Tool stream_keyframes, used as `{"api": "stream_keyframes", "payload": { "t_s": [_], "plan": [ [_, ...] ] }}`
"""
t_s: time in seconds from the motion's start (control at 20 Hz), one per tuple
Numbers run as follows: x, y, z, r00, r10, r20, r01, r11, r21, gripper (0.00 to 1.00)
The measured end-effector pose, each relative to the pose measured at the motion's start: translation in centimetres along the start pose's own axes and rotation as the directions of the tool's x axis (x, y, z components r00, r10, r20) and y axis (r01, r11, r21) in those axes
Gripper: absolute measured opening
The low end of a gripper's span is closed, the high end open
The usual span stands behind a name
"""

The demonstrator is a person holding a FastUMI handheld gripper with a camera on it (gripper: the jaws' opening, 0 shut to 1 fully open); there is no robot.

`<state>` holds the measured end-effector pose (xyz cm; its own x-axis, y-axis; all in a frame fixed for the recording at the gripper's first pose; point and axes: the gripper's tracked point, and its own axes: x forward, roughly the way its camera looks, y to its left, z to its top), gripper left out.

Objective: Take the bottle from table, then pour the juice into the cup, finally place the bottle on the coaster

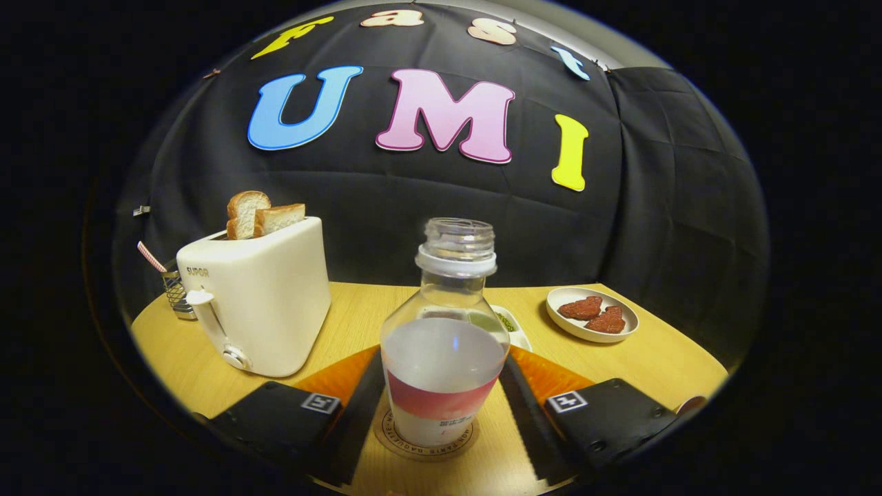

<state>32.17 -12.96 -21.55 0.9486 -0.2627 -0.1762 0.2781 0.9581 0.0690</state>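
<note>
A light wooden table [641,358] fills the lower part of the scene, its far edge meeting a wall of black cloth [654,207] that hangs in soft creases and rises behind everything. At the top, a strip of pale grey wall or ceiling [586,34] shows above the cloth, which is pinned along its upper edge. The light is warm and even, brightest on the tabletop, which has a faint straight wood grain. The cloth stays dark and matte, with a seam down its right side.
</note>
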Motion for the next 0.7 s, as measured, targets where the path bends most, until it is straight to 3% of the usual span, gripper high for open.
{"api": "stream_keyframes", "payload": {
  "t_s": [0.05, 0.25, 0.4, 0.55, 0.7],
  "plan": [
    [-0.5, 0.2, 0.0, 1.0, 0.012, -0.007, -0.012, 1.0, -0.002, 0.99],
    [-3.8, -0.4, 0.5, 1.0, 0.026, -0.012, -0.027, 0.998, -0.049, 0.97],
    [-7.0, -1.0, 0.8, 0.999, 0.025, -0.032, -0.026, 0.999, -0.022, 0.97],
    [-10.8, -1.9, 4.0, 0.999, 0.034, 0.02, -0.033, 0.999, -0.036, 0.97],
    [-14.9, -3.3, 7.9, 0.996, 0.018, 0.083, -0.021, 0.999, 0.038, 0.97]
  ]
}}
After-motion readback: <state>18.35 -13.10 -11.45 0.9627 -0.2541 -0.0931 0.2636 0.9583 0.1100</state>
